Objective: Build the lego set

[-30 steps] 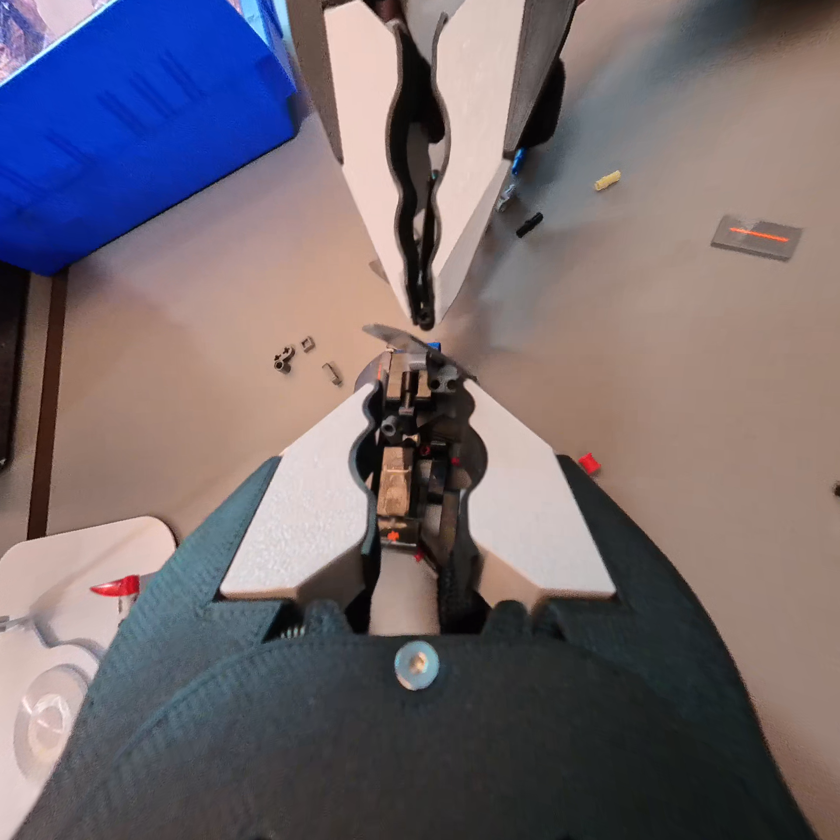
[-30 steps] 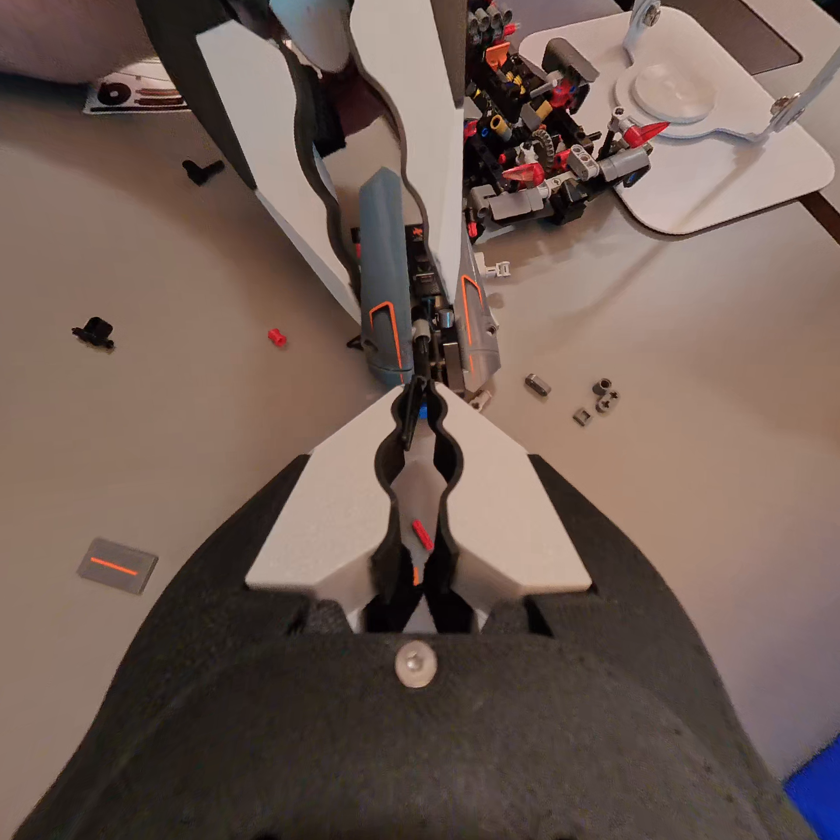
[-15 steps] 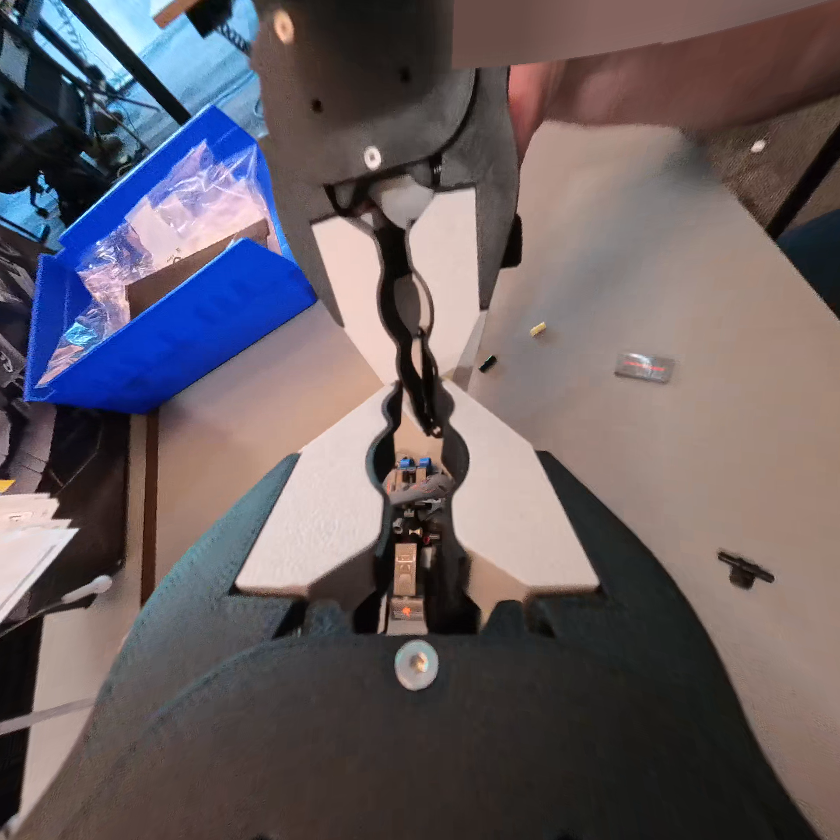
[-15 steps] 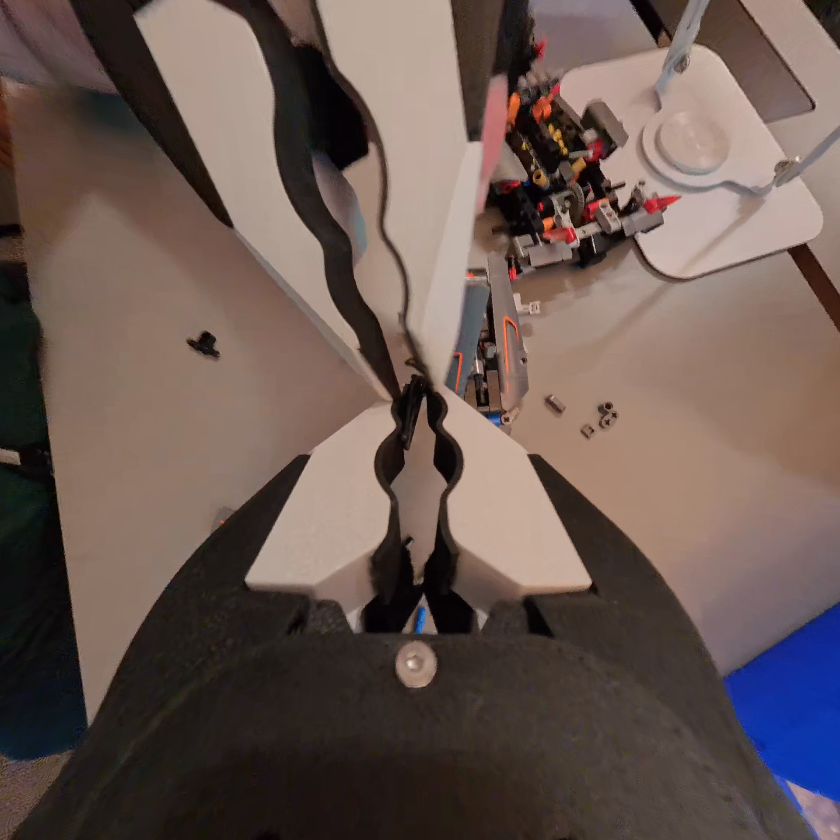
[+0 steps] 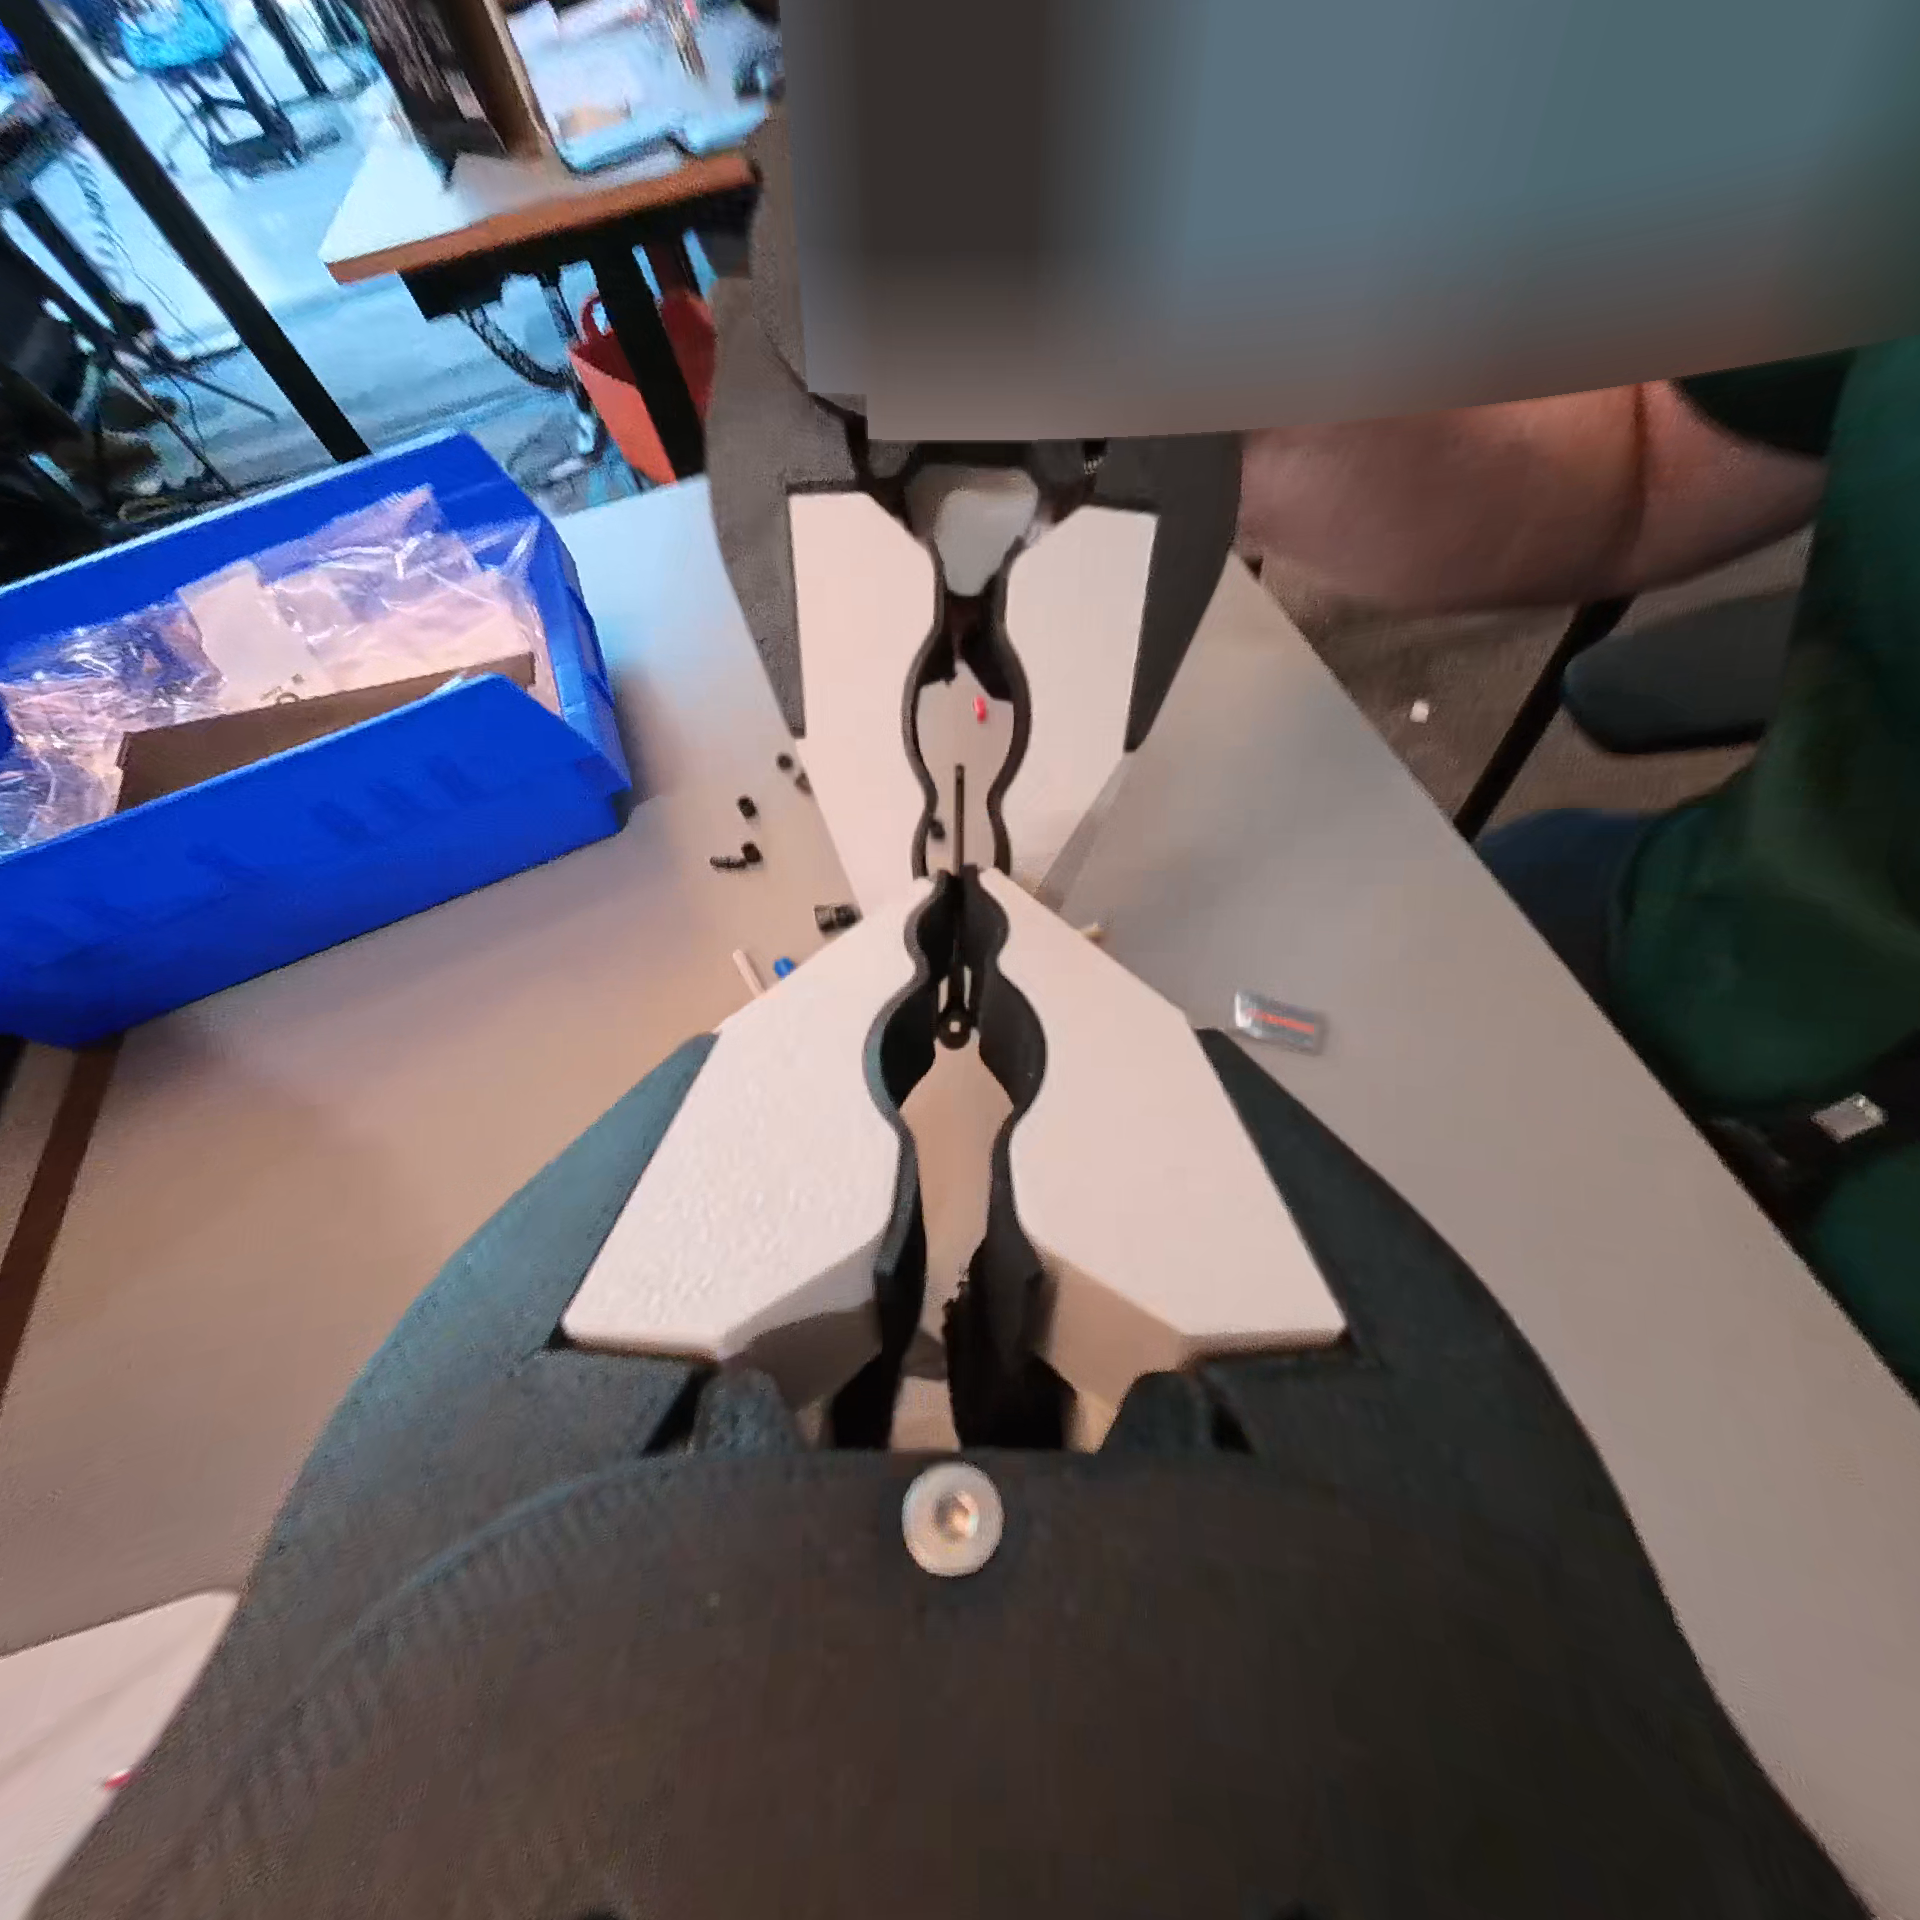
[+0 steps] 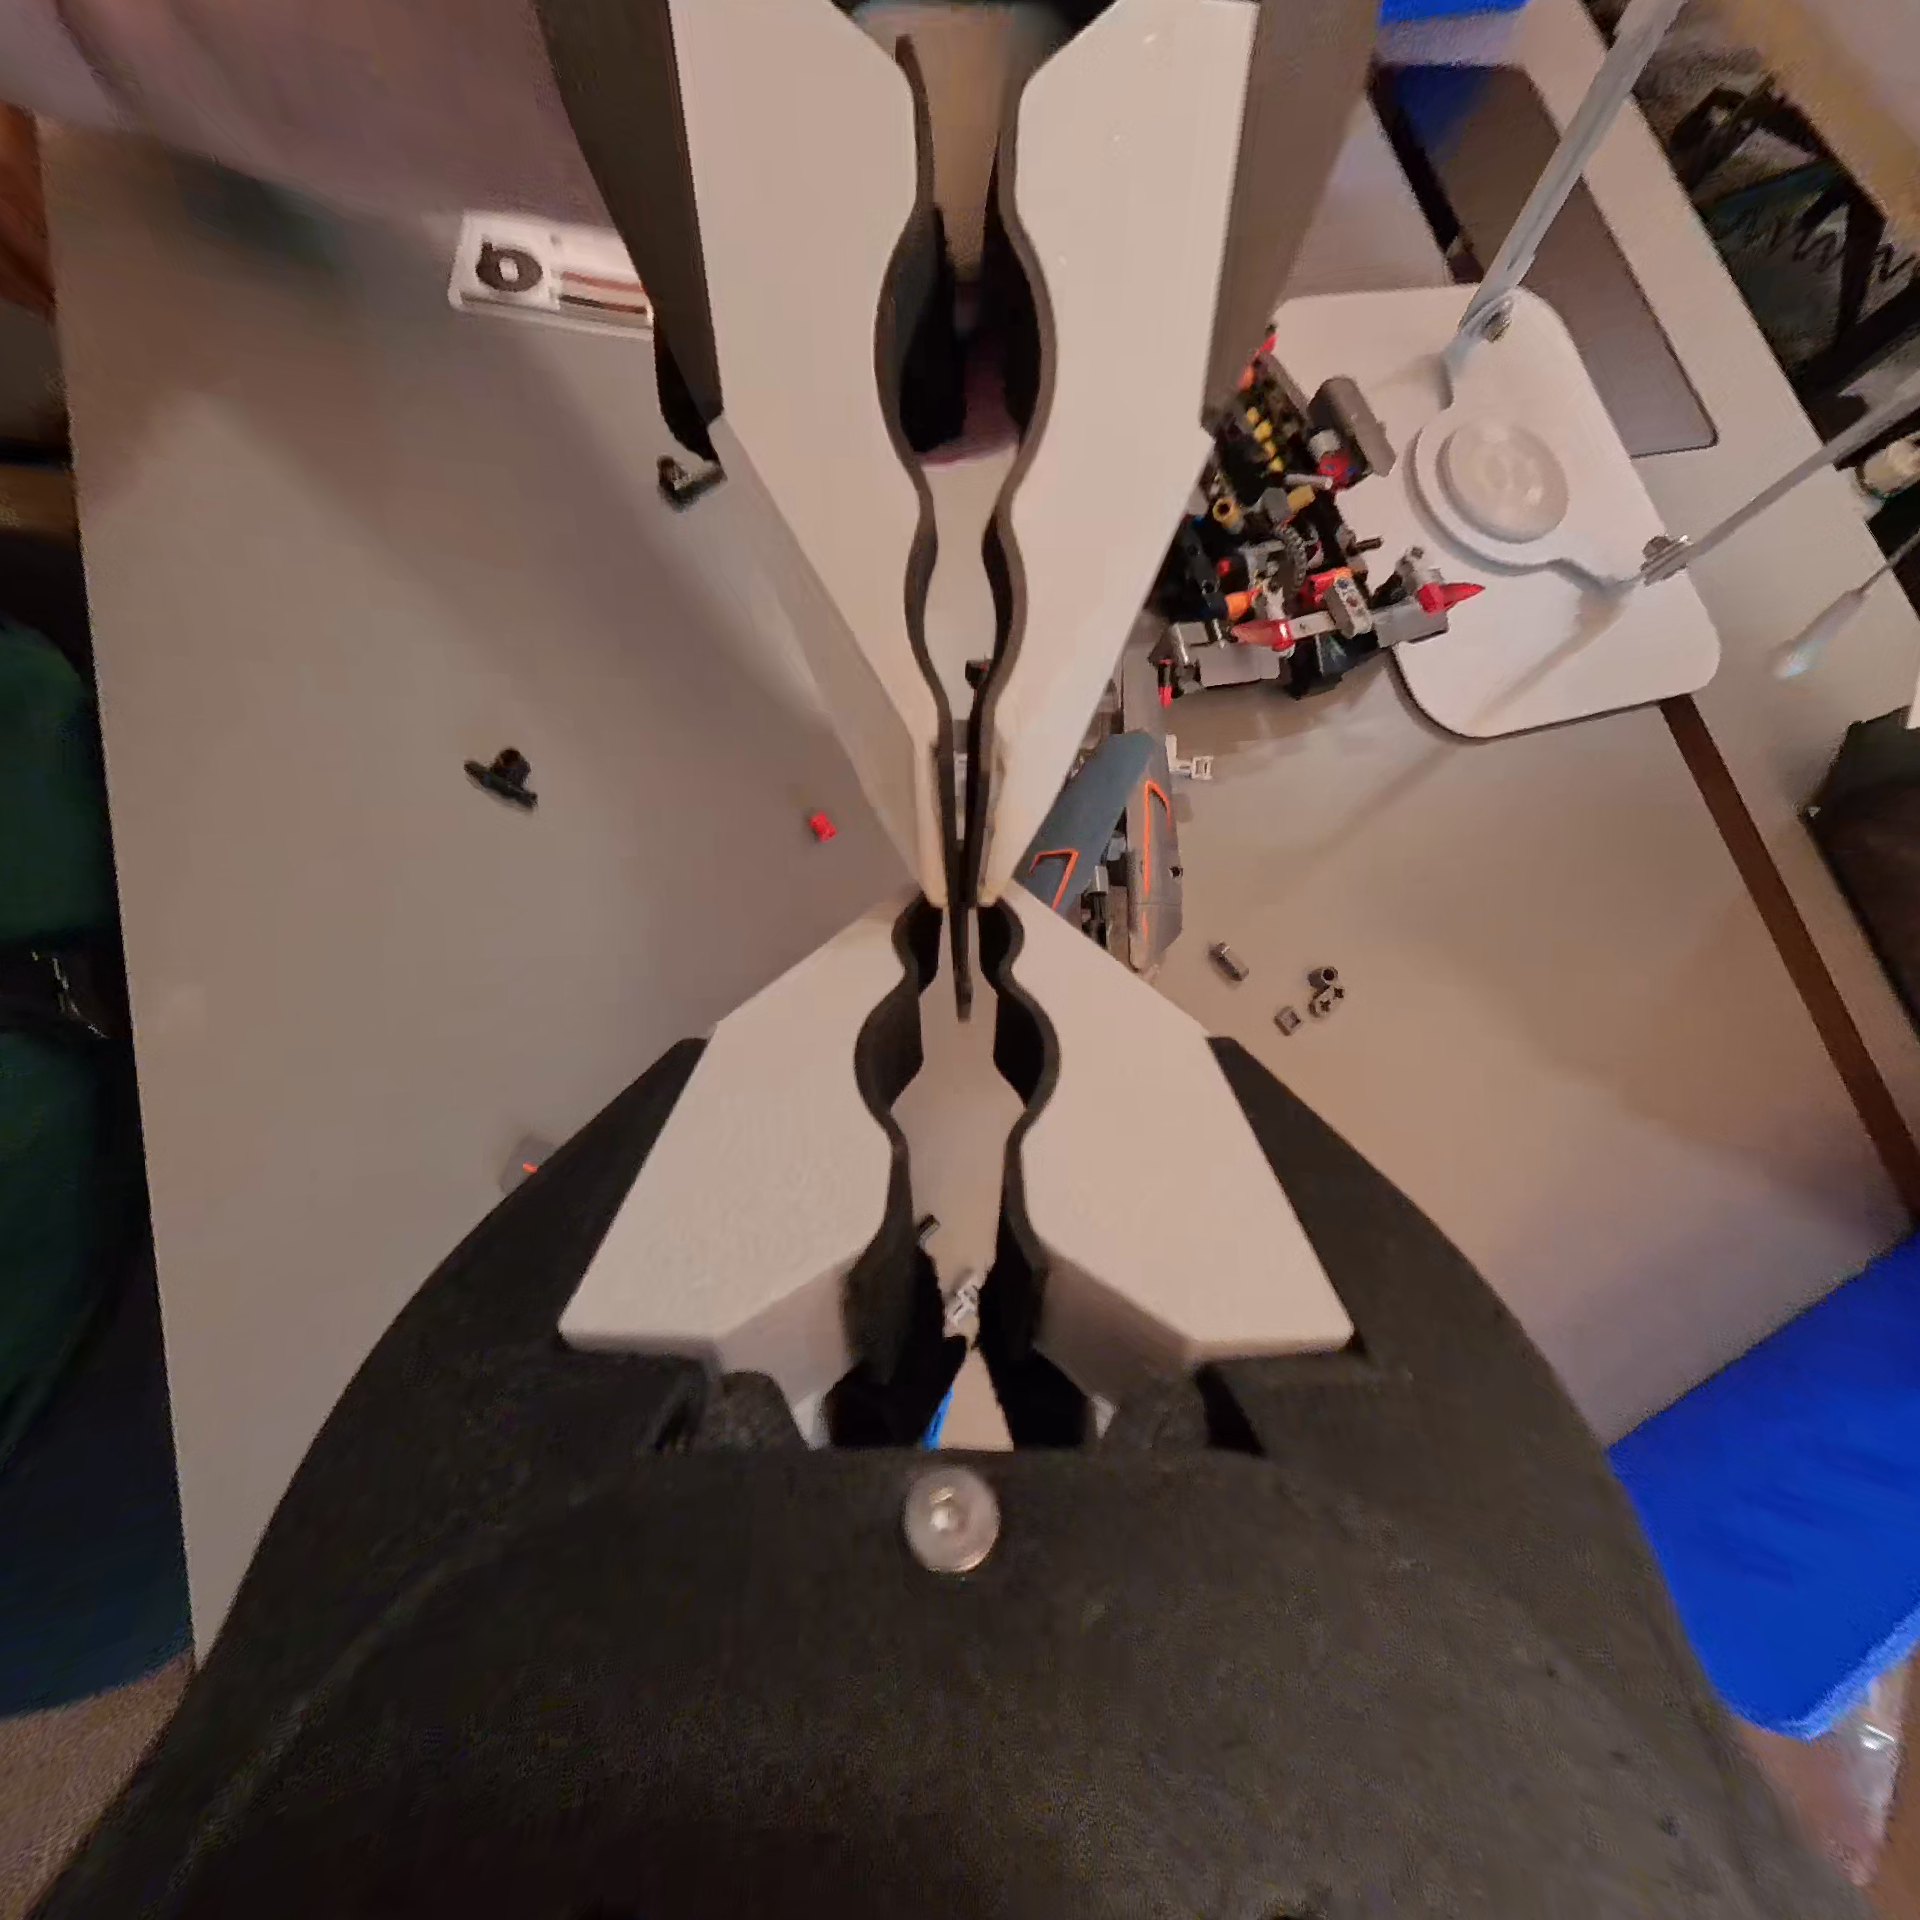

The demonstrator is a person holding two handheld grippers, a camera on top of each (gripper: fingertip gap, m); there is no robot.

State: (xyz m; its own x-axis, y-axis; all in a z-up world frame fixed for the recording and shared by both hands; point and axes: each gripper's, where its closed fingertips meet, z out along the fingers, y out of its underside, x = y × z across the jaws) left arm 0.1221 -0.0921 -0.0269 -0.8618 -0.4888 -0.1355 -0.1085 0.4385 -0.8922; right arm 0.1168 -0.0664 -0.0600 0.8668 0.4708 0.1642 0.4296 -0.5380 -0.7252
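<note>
My left gripper (image 5: 961, 894) is shut on a thin black lego piece (image 5: 956, 1003) and meets the right gripper tip to tip above the table. In the right wrist view the left gripper (image 6: 961, 883) comes down from the top, and the black piece (image 6: 962, 977) sticks out of it into my right gripper (image 6: 961, 925). The right gripper's jaws stand slightly apart around the piece. A grey sub-assembly with orange lines (image 6: 1143, 821) lies on the table behind them. The main lego model (image 6: 1278, 561) sits farther right.
A blue bin (image 5: 291, 748) with plastic bags stands at the left. A white stand base (image 6: 1538, 540) sits by the model. A red pin (image 6: 823, 825), a black part (image 6: 504, 774), small grey parts (image 6: 1309, 997) and a grey striped tile (image 5: 1280, 1023) lie loose. A person's arm (image 5: 1455, 488) is close. Both grippers' tips are close together, under 4 cm apart. From either gripper's tips it is about 25 centimeters to the main lego model (image 6: 1278, 561).
The left gripper has let go of the grey sub-assembly, which now lies on the table. Both grippers rose, the left shut on the black piece, and the right jaws parted.
</note>
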